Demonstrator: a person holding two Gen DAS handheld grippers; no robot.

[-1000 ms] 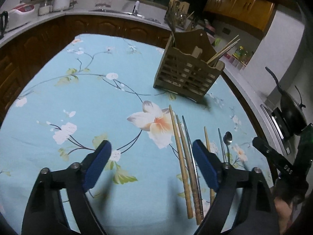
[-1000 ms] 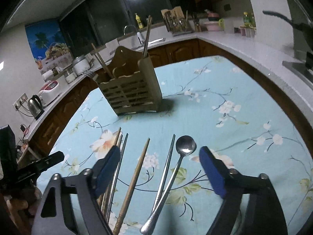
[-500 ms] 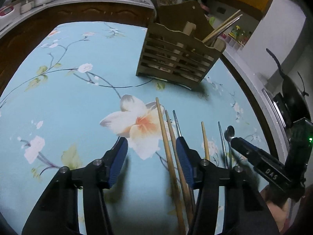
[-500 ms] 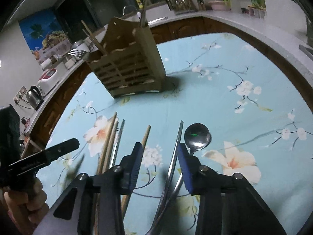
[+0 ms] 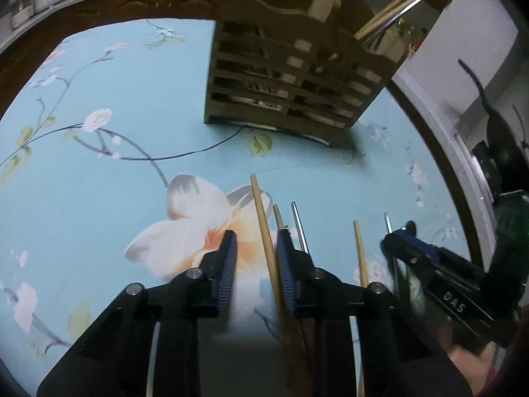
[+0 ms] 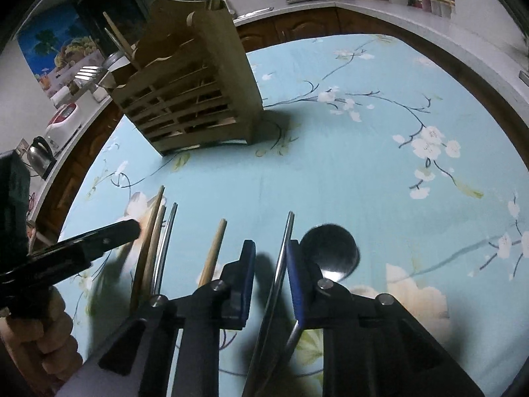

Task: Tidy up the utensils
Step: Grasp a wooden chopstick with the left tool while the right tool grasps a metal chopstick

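Where left gripper (image 5: 256, 264) straddles, pale wooden chopstick (image 5: 263, 228).

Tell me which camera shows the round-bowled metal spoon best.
Right wrist view: the round-bowled metal spoon lies close, bowl plain beside the right gripper. The left wrist view shows only a dark tip behind that gripper.

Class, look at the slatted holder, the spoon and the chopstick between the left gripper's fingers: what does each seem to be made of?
Holder: likely unpainted wood, matte brown slats. Spoon: apparently polished metal, dark glossy bowl. Chopstick: pale matte tan, probably bamboo or wood.
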